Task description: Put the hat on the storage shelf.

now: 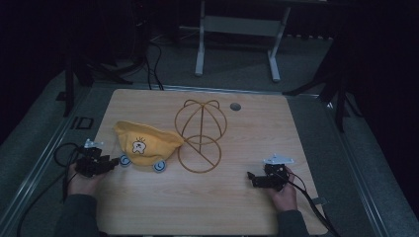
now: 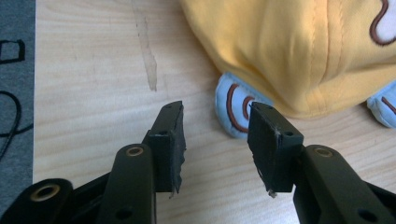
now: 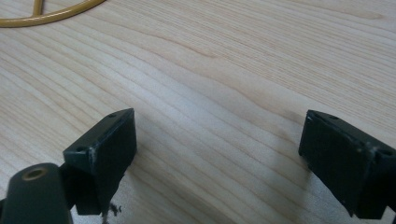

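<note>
A yellow cloth cap (image 1: 145,142) with a small white cartoon patch lies on the left part of the wooden table (image 1: 207,207). Two light-blue round flaps (image 1: 125,160) stick out from under its near edge. In the left gripper view the cap (image 2: 299,51) and one blue flap (image 2: 232,107) lie just ahead of the jaws. My left gripper (image 1: 114,161) (image 2: 215,130) is open, right beside that flap, holding nothing. A yellow wire cap frame (image 1: 201,136) lies at the table's centre. My right gripper (image 1: 251,177) (image 3: 217,144) is open over bare wood at the right.
A small grey round disc (image 1: 235,106) is set into the table near the far edge. Past the table, a white desk frame (image 1: 237,39) and dark stands sit on the grey floor. A piece of the wire frame (image 3: 51,14) shows at top left of the right gripper view.
</note>
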